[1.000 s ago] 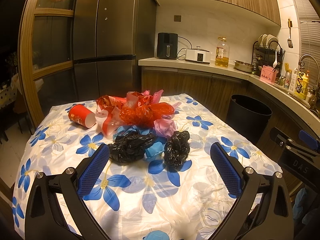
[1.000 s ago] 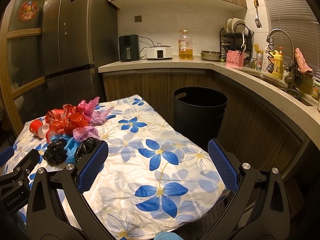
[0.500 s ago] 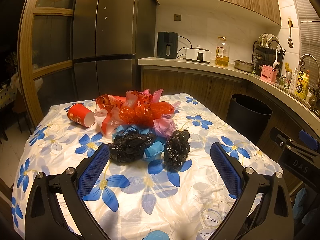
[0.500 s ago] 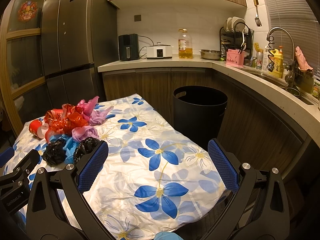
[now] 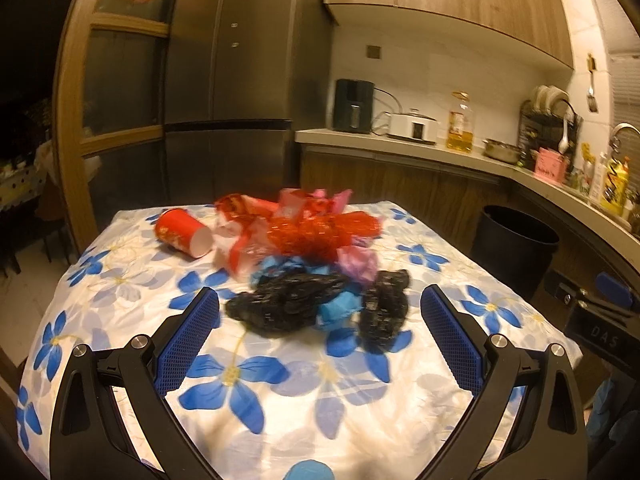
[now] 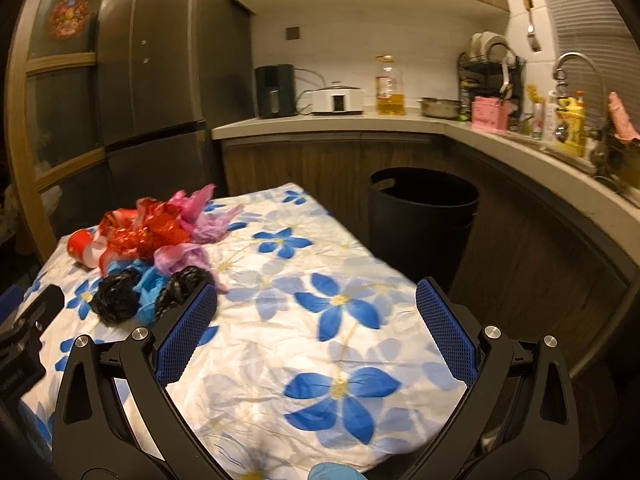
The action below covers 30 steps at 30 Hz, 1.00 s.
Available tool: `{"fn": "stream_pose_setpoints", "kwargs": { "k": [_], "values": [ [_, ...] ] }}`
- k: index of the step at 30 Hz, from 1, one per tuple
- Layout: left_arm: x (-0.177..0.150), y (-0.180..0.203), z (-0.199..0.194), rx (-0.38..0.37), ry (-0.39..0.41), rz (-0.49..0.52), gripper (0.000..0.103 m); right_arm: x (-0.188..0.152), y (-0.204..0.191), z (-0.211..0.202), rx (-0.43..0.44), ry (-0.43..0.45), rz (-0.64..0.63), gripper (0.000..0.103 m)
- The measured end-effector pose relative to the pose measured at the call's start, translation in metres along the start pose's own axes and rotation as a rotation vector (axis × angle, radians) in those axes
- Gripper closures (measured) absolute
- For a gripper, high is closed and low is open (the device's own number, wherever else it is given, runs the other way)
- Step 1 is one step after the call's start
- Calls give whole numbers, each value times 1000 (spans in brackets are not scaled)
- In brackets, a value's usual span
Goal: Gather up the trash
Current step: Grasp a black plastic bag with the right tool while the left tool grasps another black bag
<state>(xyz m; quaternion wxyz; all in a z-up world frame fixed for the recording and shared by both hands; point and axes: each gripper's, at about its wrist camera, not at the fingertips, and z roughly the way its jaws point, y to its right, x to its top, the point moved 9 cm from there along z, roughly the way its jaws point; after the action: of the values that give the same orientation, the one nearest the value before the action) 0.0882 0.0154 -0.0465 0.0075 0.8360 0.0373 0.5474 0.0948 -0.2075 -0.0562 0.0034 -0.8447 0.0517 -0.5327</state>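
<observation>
Lying heaped on the flowered tablecloth (image 5: 120,280) are crumpled plastic bags (image 5: 312,264) beside a tipped red cup (image 5: 182,233). Above the cloth, the left gripper (image 5: 320,320) and right gripper (image 6: 316,316) both have fingers spread, empty. Beyond the table stands a black bin (image 6: 422,216).

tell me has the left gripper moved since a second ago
Yes. The left gripper has edged forward toward the black bags: the trash pile and fridge sit slightly larger and lower in its view.

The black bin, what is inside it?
The bin shows only a dark rim and dark interior; its bottom is hidden from both views, so any contents cannot be seen.
</observation>
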Motion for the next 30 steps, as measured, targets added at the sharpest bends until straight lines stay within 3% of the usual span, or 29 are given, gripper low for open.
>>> {"fn": "stream_pose_setpoints", "kwargs": {
  "k": [8, 19, 25, 30],
  "values": [
    [-4, -25, 26, 43, 19, -18, 6, -18, -45, 41, 148, -15, -25, 5],
    [-8, -44, 64, 49, 15, -29, 6, -28, -103, 107, 290, -74, -40, 17],
    [-15, -48, 87, 41, -54, -39, 6, -38, -118, 136, 330, -142, -45, 31],
    [-20, -48, 103, 20, -116, -58, 11, -46, -130, 143, 365, -175, -70, 54]
  ]
}}
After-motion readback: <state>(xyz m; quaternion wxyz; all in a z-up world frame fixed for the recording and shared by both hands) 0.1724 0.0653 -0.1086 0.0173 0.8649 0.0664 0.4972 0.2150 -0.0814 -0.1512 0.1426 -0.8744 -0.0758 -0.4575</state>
